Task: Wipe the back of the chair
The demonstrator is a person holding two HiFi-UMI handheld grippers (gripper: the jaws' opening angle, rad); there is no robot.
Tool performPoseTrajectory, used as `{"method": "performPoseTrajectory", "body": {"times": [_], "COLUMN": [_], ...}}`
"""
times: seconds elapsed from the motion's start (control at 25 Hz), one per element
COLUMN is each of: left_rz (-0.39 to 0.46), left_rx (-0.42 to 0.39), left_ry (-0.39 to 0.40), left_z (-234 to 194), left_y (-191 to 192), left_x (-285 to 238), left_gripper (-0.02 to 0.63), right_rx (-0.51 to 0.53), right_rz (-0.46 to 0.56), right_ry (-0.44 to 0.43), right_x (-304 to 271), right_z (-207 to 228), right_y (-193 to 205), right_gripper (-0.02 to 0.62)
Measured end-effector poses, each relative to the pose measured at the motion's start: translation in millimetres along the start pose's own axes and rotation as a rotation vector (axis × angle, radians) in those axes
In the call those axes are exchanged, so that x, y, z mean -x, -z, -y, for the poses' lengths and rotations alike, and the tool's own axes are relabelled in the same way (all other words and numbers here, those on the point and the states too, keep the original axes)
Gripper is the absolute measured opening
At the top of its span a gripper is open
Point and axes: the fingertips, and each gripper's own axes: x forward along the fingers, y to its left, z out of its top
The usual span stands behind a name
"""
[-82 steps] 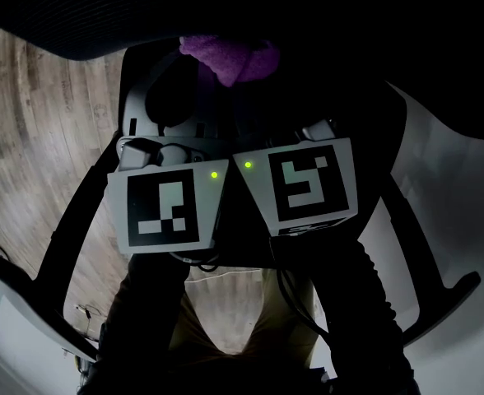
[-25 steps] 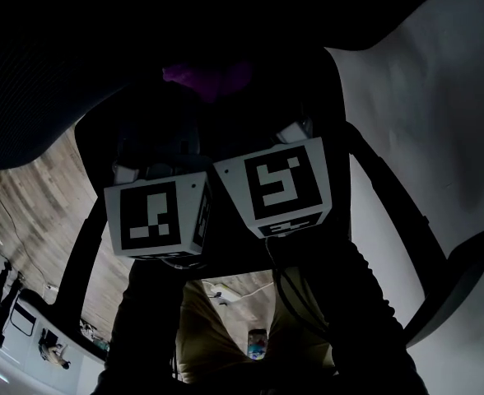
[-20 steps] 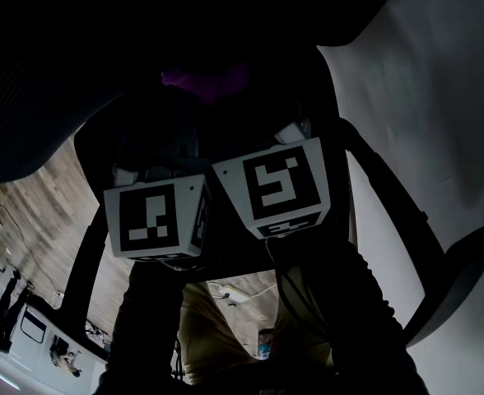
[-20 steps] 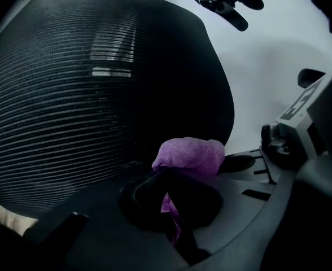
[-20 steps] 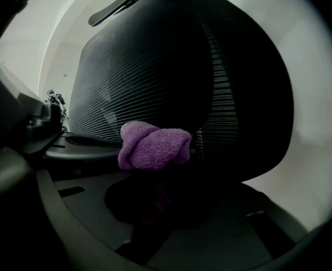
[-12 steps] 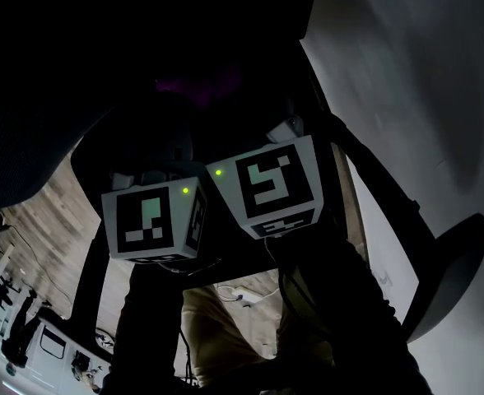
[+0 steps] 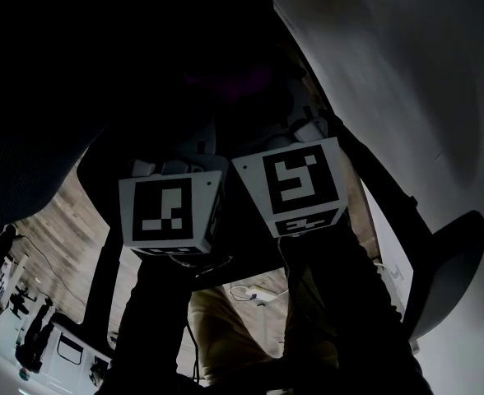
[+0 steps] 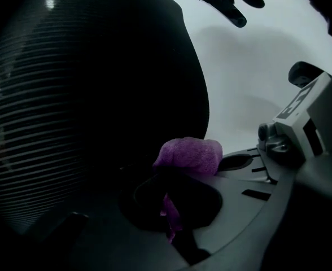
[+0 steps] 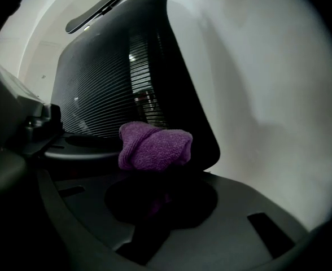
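- Firstly, left gripper view: left gripper (image 8: 176,179) had its jaws clamped on a purple cloth (image 8: 189,154). A thin fold was pinched down in the slot btw them & the rest bulged out as a wad past the tips. Wad sat at the lower right edge of the black mesh chair back (image 8: 92,95), which filled the left half of the frame. Couldn't tell if cloth actually touched the mesh. White wall (image 8: 250,72) behind, at right.
- Right gripper view: right gripper (image 9: 157,179) was likewise closed on the same cloth, w/ the wad bunched above the tips. Cloth overlapped the bottom of the chair back, near its lower right corner. Chair back stood tilted, its ribbed mesh catching some light. Left gripper's body showed at the left edge, close alongside. Pale wall at right.
- Head view: very dark. Left gripper's marker cube (image 7: 172,212) & right gripper's marker cube (image 7: 295,183) sat just beside each other at centre, right one a bit higher. Jaw tips were lost in shadow, w/ only a faint purple tint ahead of the cubes. Chair back was a dark mass across top & left. An armrest (image 7: 454,270) stuck out at lower right against the wall. Wood floor (image 7: 61,220) at lower left; person's tan trousers (image 7: 225,336) & dark sleeves (image 7: 349,303) below the cubes.
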Motion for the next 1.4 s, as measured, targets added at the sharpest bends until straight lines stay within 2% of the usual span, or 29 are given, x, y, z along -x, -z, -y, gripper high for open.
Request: {"method": "performPoseTrajectory", "body": {"times": [0.6, 0.8, 0.96, 1.16, 1.32, 1.4], "left_rz": [0.0, 0.028, 0.07, 0.106, 0.147, 0.164], "left_rx": [-0.095, -0.127, -0.139, -0.147, -0.178, -0.174], "left_ry": [0.201, 0.225, 0.229, 0.201, 0.174, 0.162], "left_z": [69.7, 83.1, 78.2, 38.9, 29.7, 39.8], "left_y": [-21.0, -32.5, -33.3, -29.5, -57.7, -81.9], "left_x": [-37.7, -36.1, -23.4, 4.9, 47.7, 70.9], "left_gripper": [0.008, 0.008, 0.008, 0.008, 0.008, 0.008], "right_rx": [-0.109, -0.119, -0.101, -0.059, -0.04, -0.029], "right_rz": [0.061, 0.092, 0.143, 0.203, 0.202, 0.249], "right_ry": [0.193, 0.214, 0.211, 0.165, 0.147, 0.124], "right_x": [40.9, 51.1, 50.1, 34.3, 57.0, 82.1], "right_z": [67.8, 69.9, 54.1, 8.8, -22.9, -32.7], "right_y": [-2.3, -3.2, -3.0, -10.9, -35.4, -62.1], "right_gripper": [0.054, 0.054, 0.054, 0.052, 0.053, 0.054]}}
